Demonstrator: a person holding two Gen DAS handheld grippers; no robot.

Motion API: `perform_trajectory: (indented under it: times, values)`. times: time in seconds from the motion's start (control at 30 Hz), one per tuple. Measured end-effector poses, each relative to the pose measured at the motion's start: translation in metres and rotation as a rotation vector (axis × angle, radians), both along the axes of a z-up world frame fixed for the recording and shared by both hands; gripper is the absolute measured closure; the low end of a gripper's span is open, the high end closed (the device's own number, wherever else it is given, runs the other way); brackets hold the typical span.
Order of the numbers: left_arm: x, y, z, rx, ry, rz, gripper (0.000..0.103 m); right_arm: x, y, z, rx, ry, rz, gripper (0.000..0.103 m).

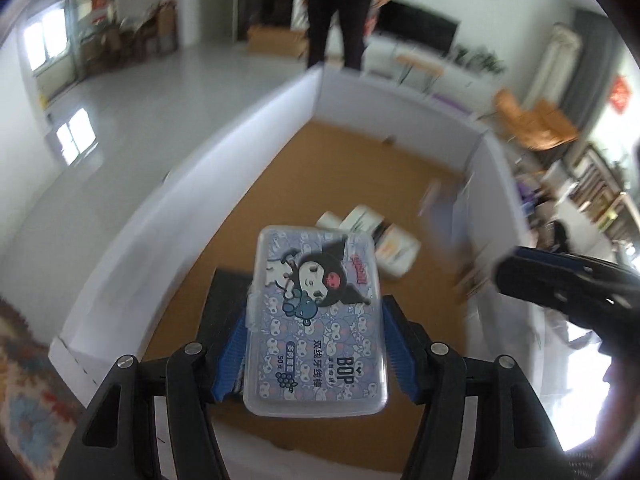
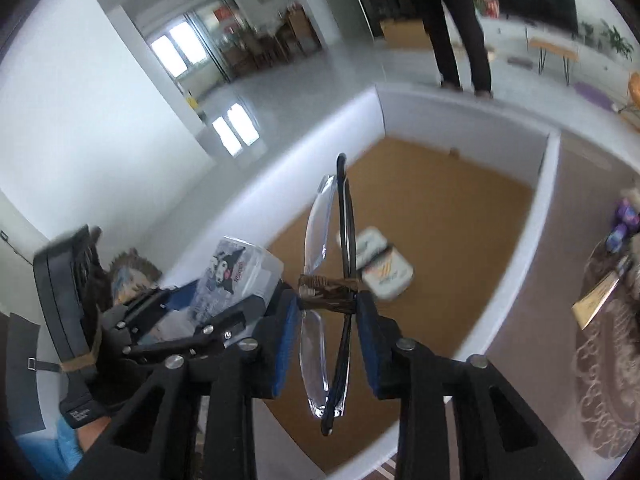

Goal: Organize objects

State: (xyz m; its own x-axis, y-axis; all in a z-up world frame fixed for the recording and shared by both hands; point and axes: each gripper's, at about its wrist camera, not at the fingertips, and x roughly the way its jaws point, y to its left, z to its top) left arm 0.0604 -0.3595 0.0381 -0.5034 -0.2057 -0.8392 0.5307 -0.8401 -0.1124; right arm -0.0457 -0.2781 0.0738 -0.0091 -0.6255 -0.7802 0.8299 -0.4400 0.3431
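Note:
My left gripper is shut on a clear plastic floss-pick box with a cartoon label, held over the near end of a white-walled cardboard box. The floss box also shows in the right wrist view, at the left. My right gripper is shut on a pair of folded glasses, gripped at the bridge and standing on edge above the same box. The right gripper shows blurred at the right of the left wrist view. White packets lie on the box's brown floor.
A person in dark trousers stands beyond the far wall of the box. A patterned mat with small items lies to the right of the box. A rug lies at the left. Shelves stand at the right.

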Motion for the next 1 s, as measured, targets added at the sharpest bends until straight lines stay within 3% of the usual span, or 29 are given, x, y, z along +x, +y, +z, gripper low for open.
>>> perform_trajectory:
  times: [0.03,0.13,0.27,0.33,0.4,0.5,0.57,0.67,0.77,0.83,1.0]
  values:
    - [-0.001,-0.003,-0.005,0.012,-0.011,0.012,0.035,-0.001,-0.002,-0.009,0.023,-0.002,-0.010,0.046]
    - [0.000,-0.002,-0.009,0.035,0.010,0.026,0.022,-0.003,0.008,-0.017,0.022,0.036,-0.055,0.035]
    - [0.002,0.011,-0.001,-0.001,0.056,0.022,0.022,-0.007,0.050,-0.008,-0.036,0.115,-0.127,0.027]
    - [0.003,0.028,0.012,-0.026,0.105,-0.002,0.022,-0.012,0.084,-0.007,-0.059,0.190,-0.188,0.015]
    - [0.003,0.057,0.026,-0.023,0.165,-0.057,0.022,-0.021,0.133,-0.013,-0.053,0.292,-0.295,0.009]
    - [-0.005,0.107,0.048,0.027,0.266,-0.210,0.022,-0.049,0.201,-0.048,0.042,0.405,-0.475,0.008]
    - [-0.010,0.149,0.064,0.052,0.303,-0.351,0.022,-0.065,0.248,-0.079,0.165,0.406,-0.585,0.008]
    - [-0.026,0.217,0.075,0.088,0.290,-0.554,0.017,-0.080,0.310,-0.120,0.298,0.392,-0.697,0.008]
    - [-0.042,0.269,0.065,0.151,0.244,-0.671,0.007,-0.091,0.348,-0.141,0.355,0.351,-0.744,0.007]
    - [-0.056,0.293,0.045,0.173,0.215,-0.701,0.007,-0.100,0.362,-0.145,0.313,0.320,-0.762,0.006]
    - [-0.098,0.314,-0.027,0.098,0.101,-0.605,0.007,-0.126,0.368,-0.154,0.268,0.245,-0.799,0.000]
